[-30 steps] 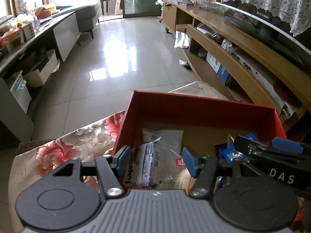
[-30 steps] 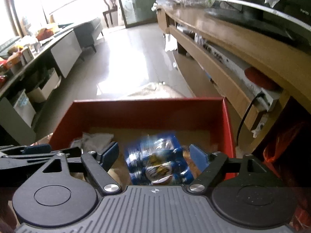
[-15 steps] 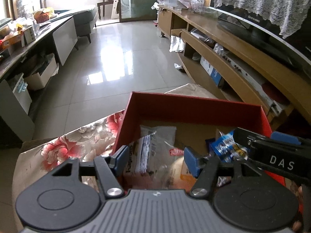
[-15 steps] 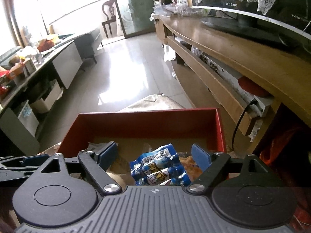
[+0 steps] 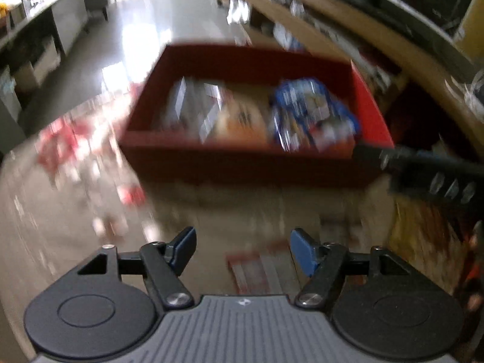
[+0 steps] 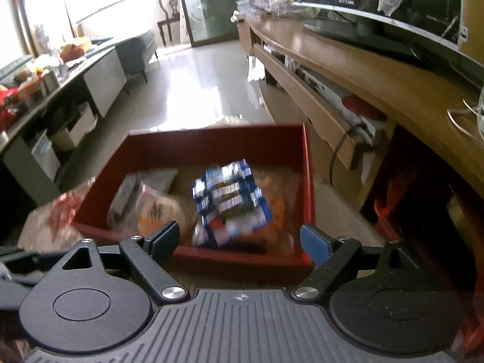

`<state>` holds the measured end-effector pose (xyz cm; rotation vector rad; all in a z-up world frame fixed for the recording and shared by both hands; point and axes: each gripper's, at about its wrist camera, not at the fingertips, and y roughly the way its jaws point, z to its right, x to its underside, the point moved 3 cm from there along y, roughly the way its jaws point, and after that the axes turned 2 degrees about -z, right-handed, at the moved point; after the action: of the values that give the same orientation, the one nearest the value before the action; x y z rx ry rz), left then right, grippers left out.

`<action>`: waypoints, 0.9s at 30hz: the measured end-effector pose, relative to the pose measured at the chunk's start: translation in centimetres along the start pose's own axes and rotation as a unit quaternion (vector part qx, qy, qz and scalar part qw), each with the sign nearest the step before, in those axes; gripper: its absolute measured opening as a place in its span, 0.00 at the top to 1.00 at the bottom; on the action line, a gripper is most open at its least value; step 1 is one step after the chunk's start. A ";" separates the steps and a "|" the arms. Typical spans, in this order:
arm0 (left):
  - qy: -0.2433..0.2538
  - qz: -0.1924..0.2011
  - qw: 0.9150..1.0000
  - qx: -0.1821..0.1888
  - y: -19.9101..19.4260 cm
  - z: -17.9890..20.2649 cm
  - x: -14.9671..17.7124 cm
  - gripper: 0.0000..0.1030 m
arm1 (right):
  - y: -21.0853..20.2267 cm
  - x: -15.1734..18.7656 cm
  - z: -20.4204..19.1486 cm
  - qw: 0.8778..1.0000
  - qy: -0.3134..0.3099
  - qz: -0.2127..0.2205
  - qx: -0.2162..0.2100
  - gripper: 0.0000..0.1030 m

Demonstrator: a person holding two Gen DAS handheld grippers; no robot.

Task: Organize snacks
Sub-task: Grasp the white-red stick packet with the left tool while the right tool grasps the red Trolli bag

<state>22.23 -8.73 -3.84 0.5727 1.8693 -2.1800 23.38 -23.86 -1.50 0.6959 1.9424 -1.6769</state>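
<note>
You have pulled both claws, your left gripper (image 5: 240,249) and right gripper (image 6: 239,242), back out of the red box (image 6: 307,181), both wide apart and holding nothing, so the blue snack pack (image 6: 231,201) now lies inside it, put away.

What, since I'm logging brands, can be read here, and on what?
No text reads clearly.
Pale letters on the side of the right gripper: too blurred.
Print on the blue snack packet: too blurred.
Label on the television: too small.
</note>
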 end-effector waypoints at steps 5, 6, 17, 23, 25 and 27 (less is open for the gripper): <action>-0.016 -0.043 0.999 0.010 1.0 1.1 3.9 0.30 | -2.1 2.0 1.4 1.000 0.013 -0.008 -0.002 0.11; -0.021 -0.046 0.999 0.009 1.1 1.3 4.3 0.30 | -2.4 2.4 1.7 1.000 0.018 -0.009 -0.006 0.11; 0.014 -0.031 0.998 -0.050 2.8 4.0 5.7 0.40 | -4.8 5.2 4.1 0.999 0.044 -0.015 -0.010 0.10; 0.034 -0.047 0.997 -0.059 1.2 1.4 6.9 0.46 | -4.2 6.5 4.9 0.998 0.041 -0.047 -0.015 0.10; 0.039 -0.053 0.996 -0.062 0.7 0.4 7.5 0.47 | -3.7 7.3 4.8 0.997 0.032 -0.064 -0.016 0.10; 0.040 -0.057 0.996 -0.062 0.3 -0.5 8.0 0.47 | -3.1 8.1 4.8 0.996 0.023 -0.082 -0.012 0.10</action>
<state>15.23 -7.54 -7.51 0.5503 2.1096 -2.1191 15.31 -28.40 -5.09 0.5845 2.0998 -1.7432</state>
